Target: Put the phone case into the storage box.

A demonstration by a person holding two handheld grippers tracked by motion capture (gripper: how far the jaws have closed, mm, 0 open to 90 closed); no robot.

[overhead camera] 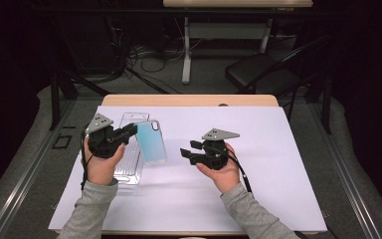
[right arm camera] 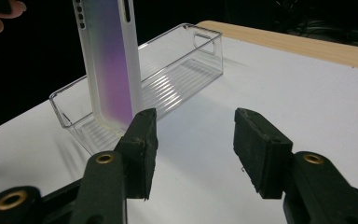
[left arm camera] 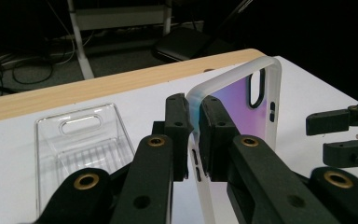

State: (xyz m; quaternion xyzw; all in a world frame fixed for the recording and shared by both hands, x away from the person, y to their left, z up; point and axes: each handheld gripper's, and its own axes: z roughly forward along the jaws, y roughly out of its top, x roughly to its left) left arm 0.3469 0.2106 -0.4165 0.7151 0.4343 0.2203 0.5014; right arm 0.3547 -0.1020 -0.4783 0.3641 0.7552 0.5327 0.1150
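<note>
A frosted phone case [overhead camera: 151, 143] with a blue-to-purple tint is held by one long edge in my left gripper [overhead camera: 131, 131], which is shut on it left of the table's middle. In the left gripper view the two pads pinch the case [left arm camera: 244, 105] rim at the left gripper [left arm camera: 193, 128], and the case stands tilted up. In the right gripper view the case [right arm camera: 109, 60] hangs upright just in front of a clear plastic bin [right arm camera: 177, 63]. My right gripper [overhead camera: 189, 149] is to the right of the case, open, jaws pointing at it with nothing between them [right arm camera: 193, 140].
The clear bin [overhead camera: 129, 159] lies lengthwise at the left on the white sheet [overhead camera: 278, 174], under and behind my left hand. A wooden table edge [overhead camera: 189, 100] runs along the back. Beyond it are a black chair [overhead camera: 263, 72], cables and desk legs on the floor.
</note>
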